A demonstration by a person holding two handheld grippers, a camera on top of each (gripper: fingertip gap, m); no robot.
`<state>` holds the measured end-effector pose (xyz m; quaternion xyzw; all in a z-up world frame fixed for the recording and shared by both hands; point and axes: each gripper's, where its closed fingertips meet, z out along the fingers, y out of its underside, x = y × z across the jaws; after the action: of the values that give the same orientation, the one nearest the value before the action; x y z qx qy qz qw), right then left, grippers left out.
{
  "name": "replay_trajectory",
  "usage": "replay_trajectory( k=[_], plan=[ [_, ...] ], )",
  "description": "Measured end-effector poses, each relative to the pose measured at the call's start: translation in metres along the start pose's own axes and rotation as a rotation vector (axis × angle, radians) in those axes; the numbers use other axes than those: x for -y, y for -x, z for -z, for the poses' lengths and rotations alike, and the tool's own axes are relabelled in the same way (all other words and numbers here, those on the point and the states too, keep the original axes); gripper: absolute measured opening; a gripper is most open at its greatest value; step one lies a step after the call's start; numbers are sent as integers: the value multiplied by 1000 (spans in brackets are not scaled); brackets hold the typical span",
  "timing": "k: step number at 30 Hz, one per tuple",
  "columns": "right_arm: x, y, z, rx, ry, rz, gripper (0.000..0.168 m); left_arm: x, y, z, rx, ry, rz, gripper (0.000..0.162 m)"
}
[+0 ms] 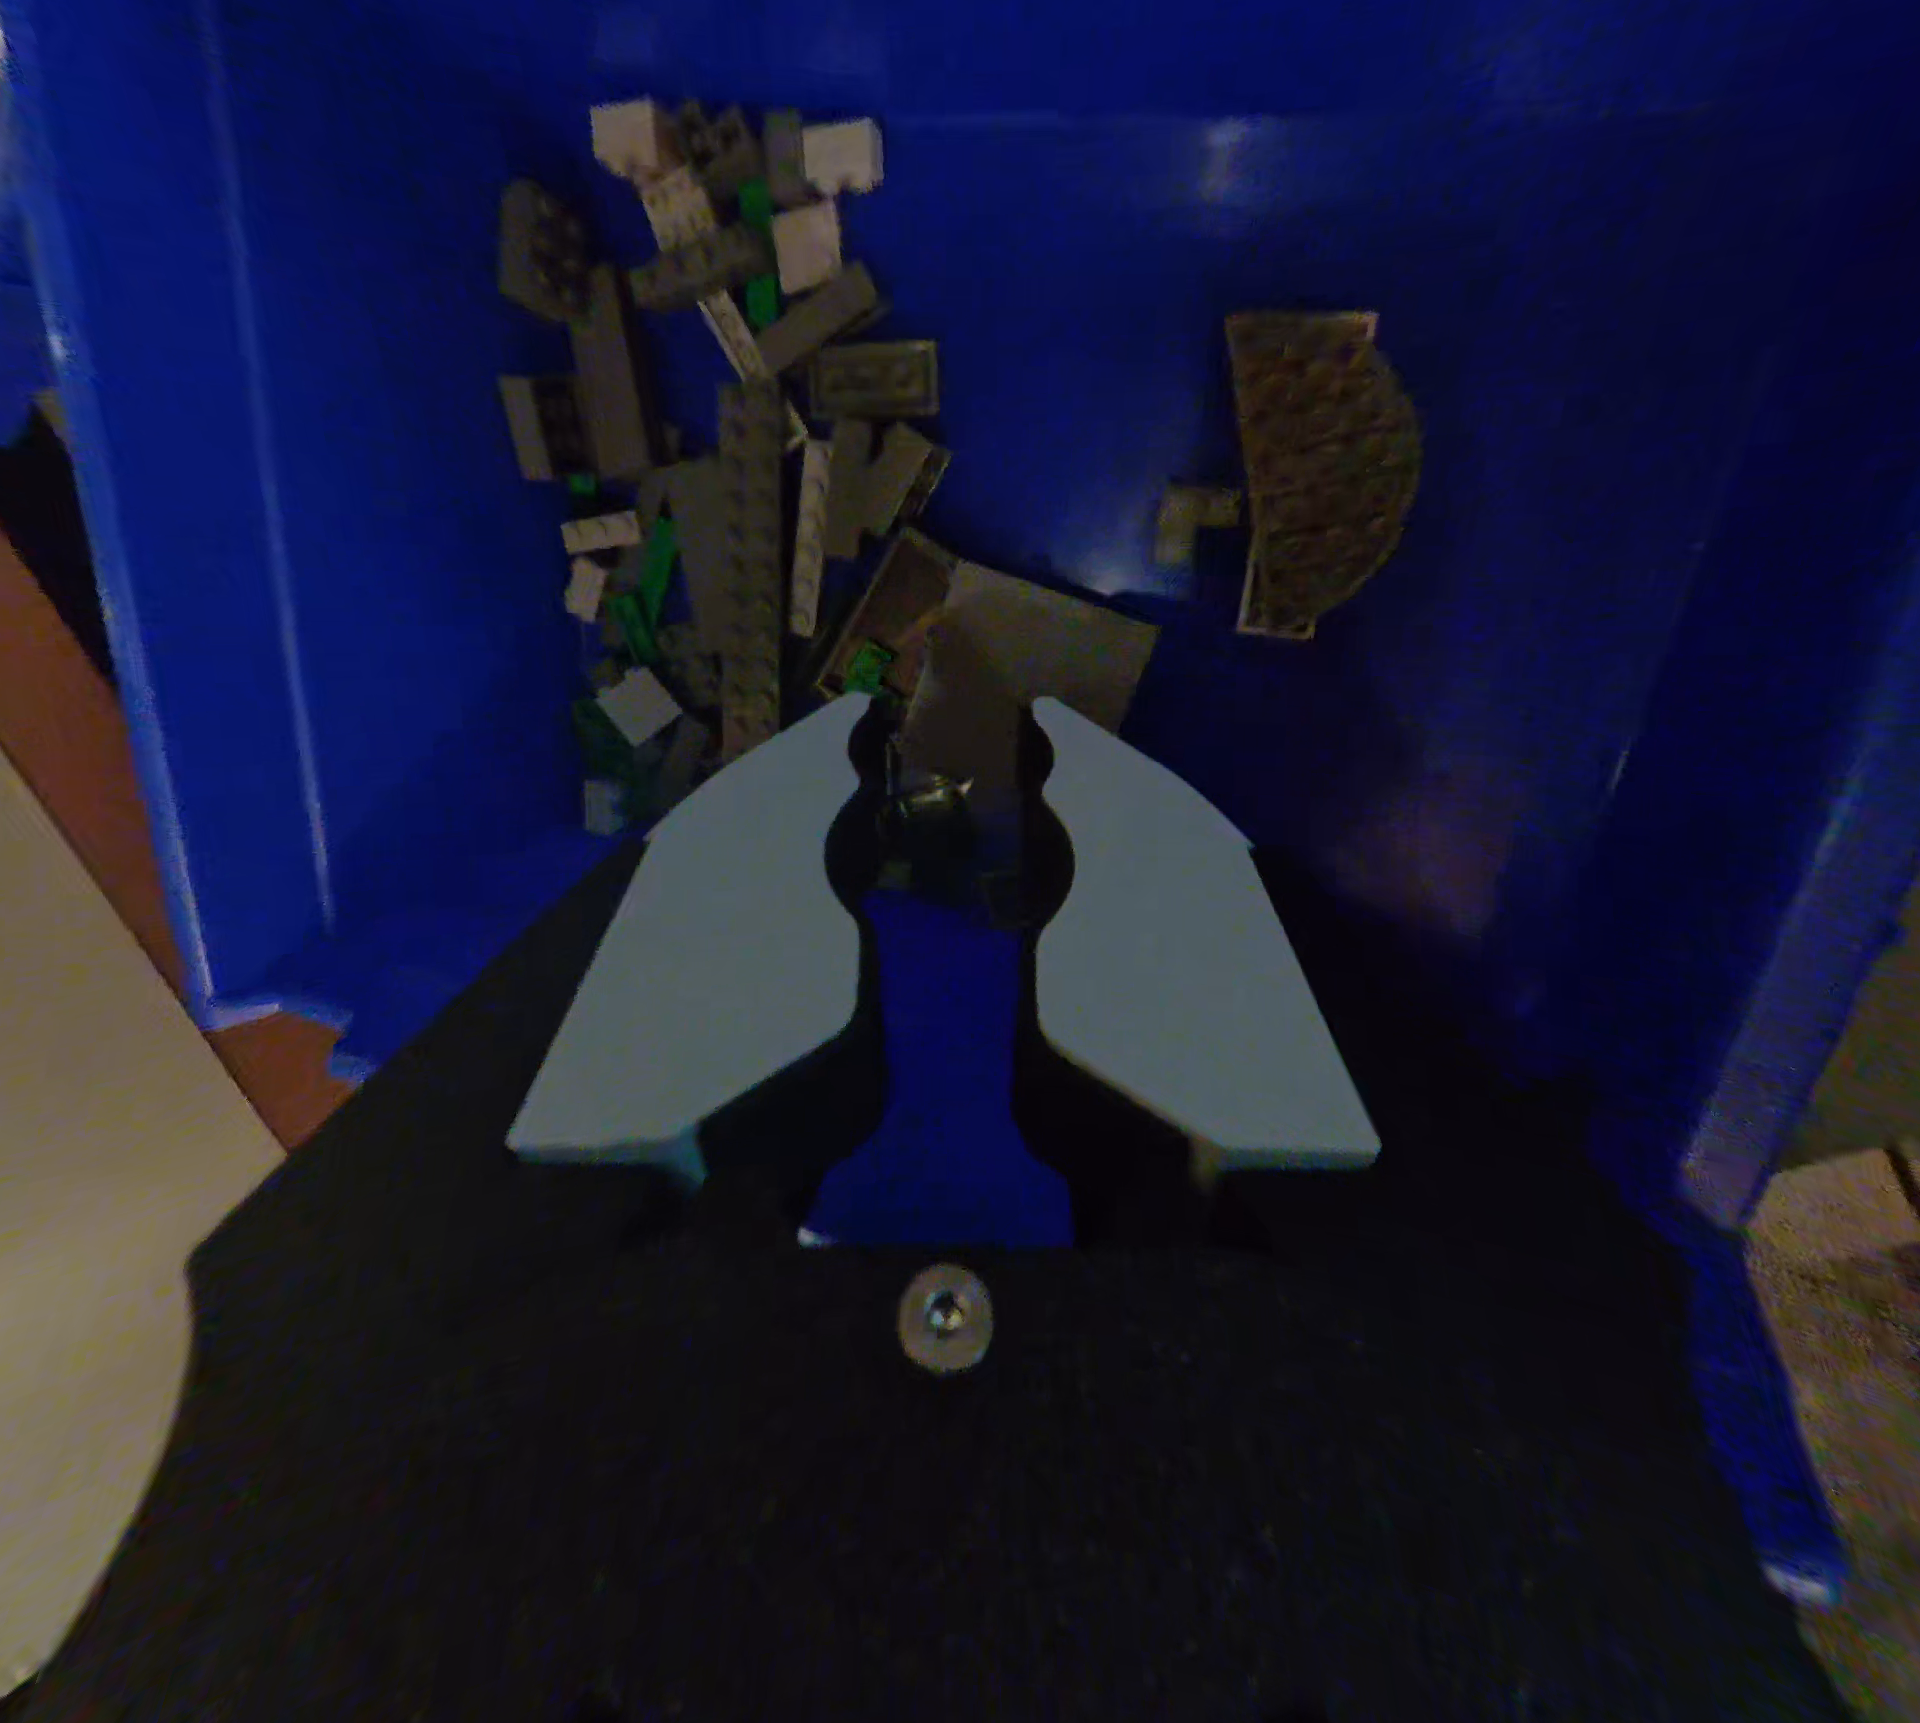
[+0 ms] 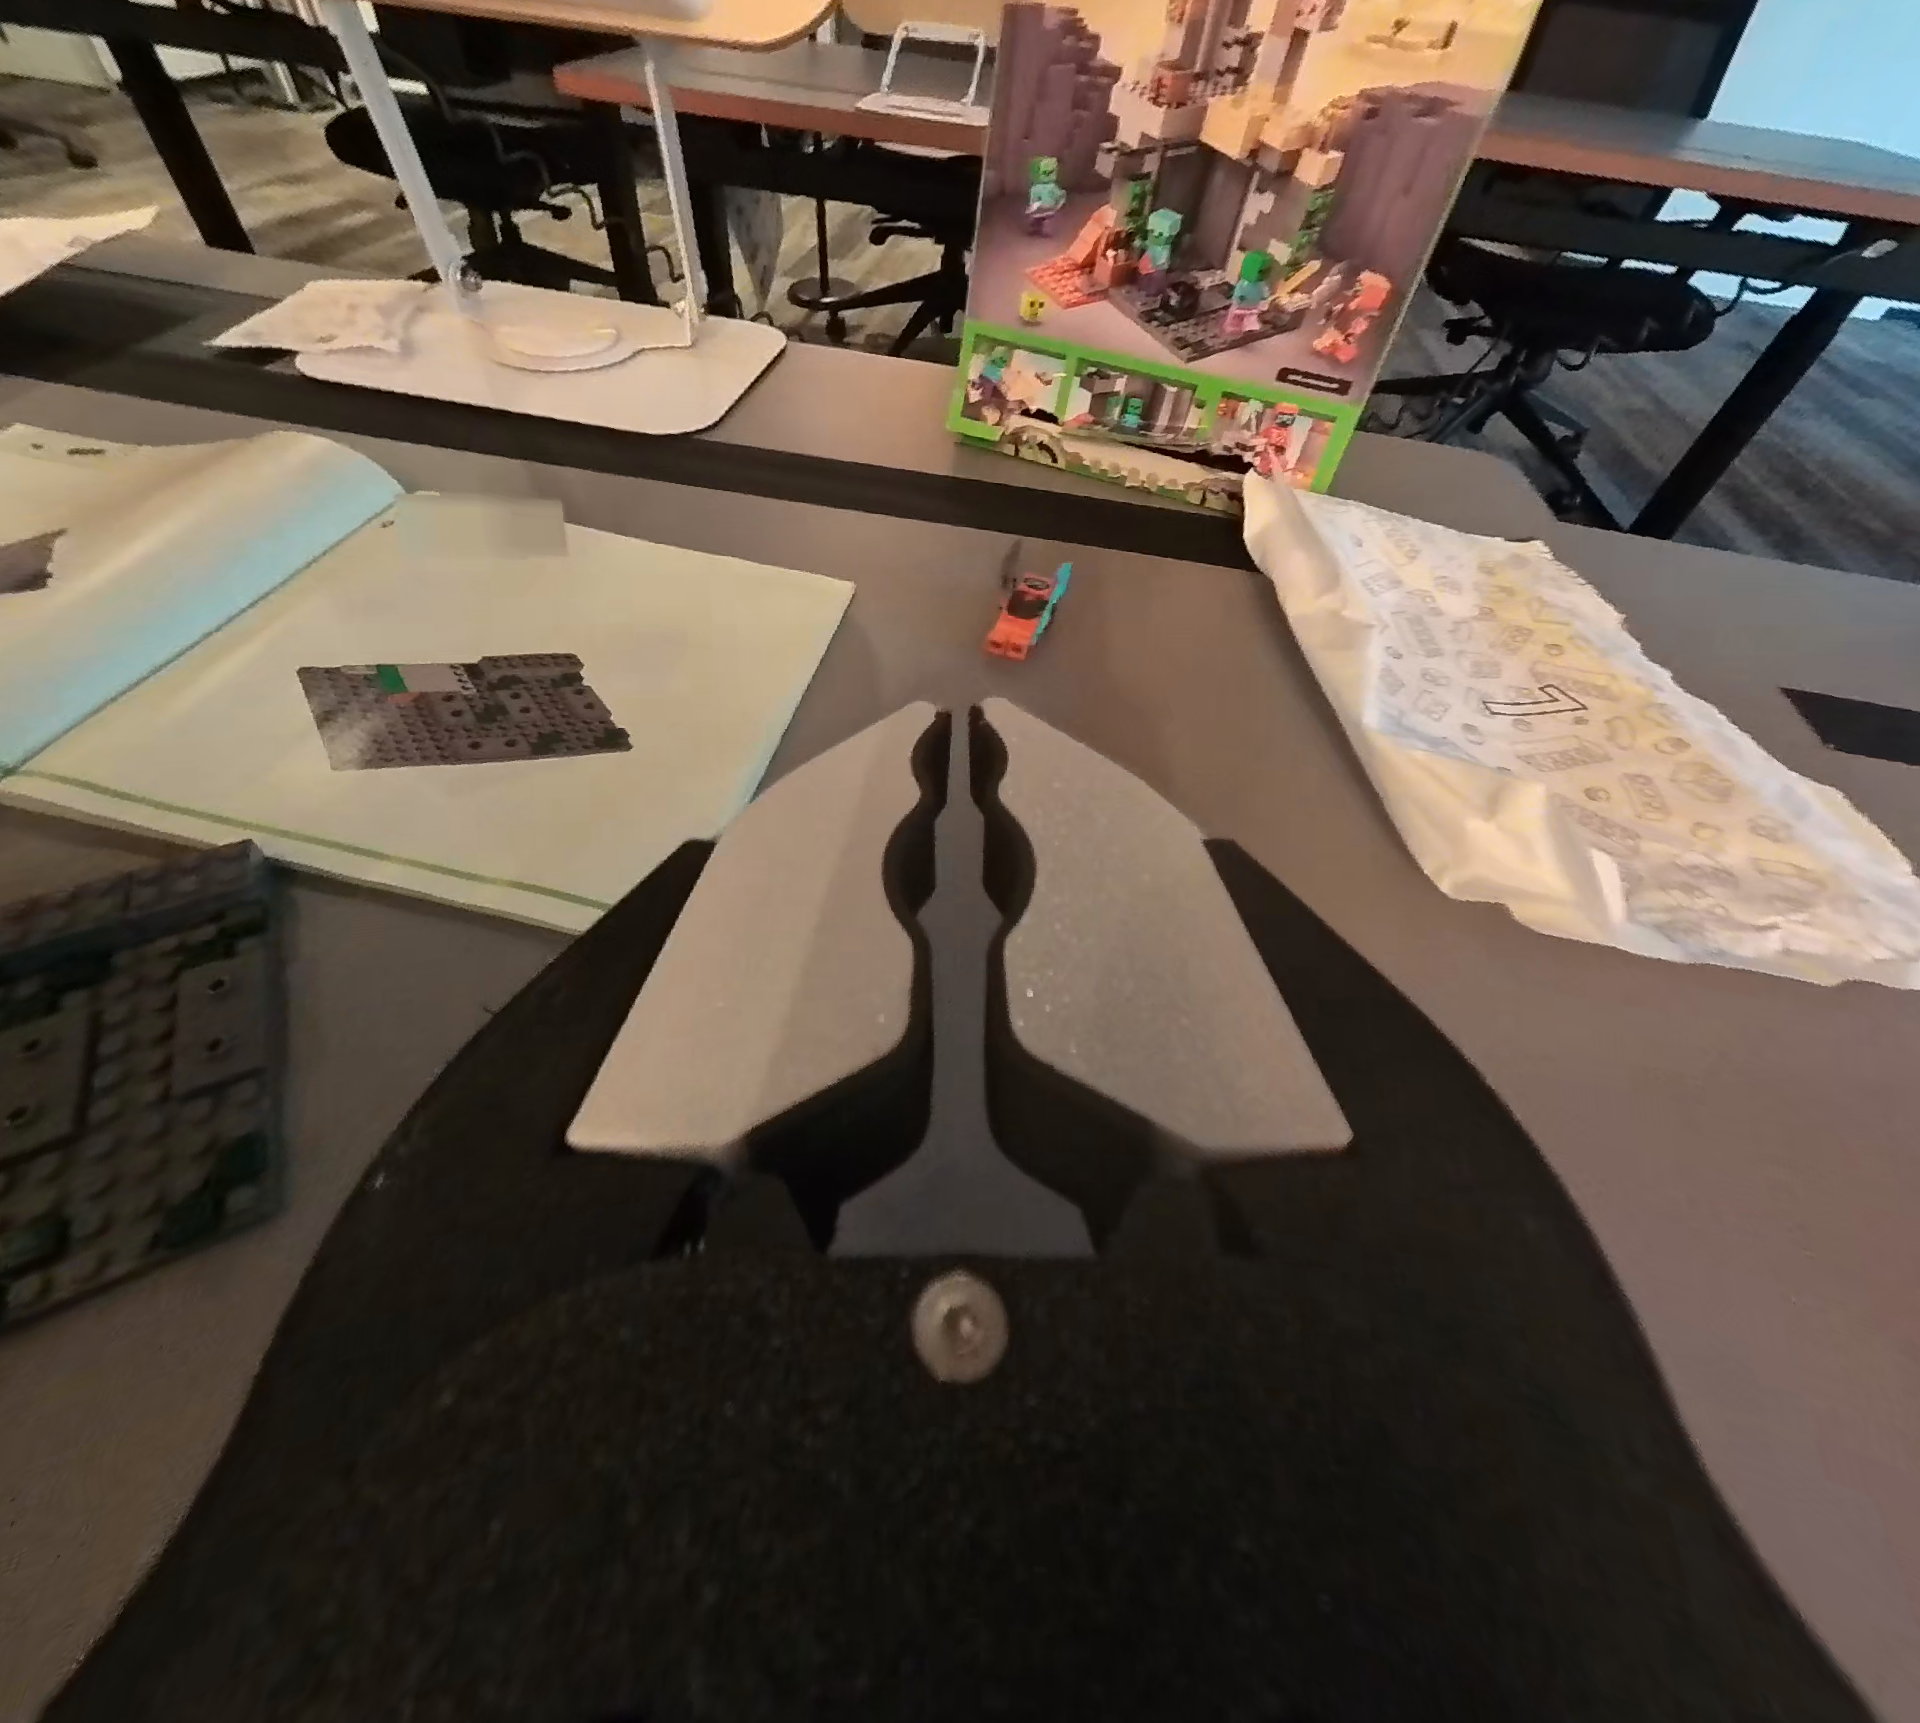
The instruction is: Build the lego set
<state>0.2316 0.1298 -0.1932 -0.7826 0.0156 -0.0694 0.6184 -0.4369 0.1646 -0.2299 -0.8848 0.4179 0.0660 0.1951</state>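
In the left wrist view my left gripper [image 1: 951, 712] is down inside a blue bin [image 1: 1091, 115]. Its jaws are closed on a tilted grey lego piece [image 1: 971, 707], with a small dark part just behind it between the fingers. A pile of grey, white and green lego pieces [image 1: 717, 447] lies to the left. A brownish half-round plate [image 1: 1320, 468] lies apart on the right. In the right wrist view my right gripper [image 2: 956, 717] is shut and empty over the grey table [image 2: 1455, 1154]. The partly built grey studded base [image 2: 125, 1081] sits at the left edge.
An open instruction booklet [image 2: 468, 634] lies left of the right gripper. A small orange and teal lego figure [image 2: 1023, 608] lies ahead. A crumpled paper bag [image 2: 1558, 738] is on the right. The set's box [image 2: 1195, 167] stands behind, and a stand's white base [image 2: 540, 364] sits at the back left. One gripper's finger ends stand about 65 cm off the other's. My left gripper's tips are some 7 cm from the brownish half-round plate [image 1: 1320, 468].
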Motion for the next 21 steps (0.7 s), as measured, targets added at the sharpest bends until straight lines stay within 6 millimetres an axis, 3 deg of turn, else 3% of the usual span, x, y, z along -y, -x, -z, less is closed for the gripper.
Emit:
replay_trajectory(
  k=[5, 13, 17, 20, 21],
  plan=[
    [-1, 4, -2, 9, 5, 11, 3, -17, -10, -21, -117, 118, -105, 37],
    [-3, 8, -3, 25, 15, 24, 2, -28, -10, -38, -164, 312, -302, 55],
    [-4, 10, -3, 35, 16, 28, 1, -28, -18, -40, -229, 360, -351, 48],
    [-3, 10, -2, 43, 13, 27, 1, -27, -19, -45, -233, 341, -380, 11],
    [-3, 10, -2, 42, 13, 28, 1, -24, -18, -44, -226, 312, -360, 10]
  ],
)
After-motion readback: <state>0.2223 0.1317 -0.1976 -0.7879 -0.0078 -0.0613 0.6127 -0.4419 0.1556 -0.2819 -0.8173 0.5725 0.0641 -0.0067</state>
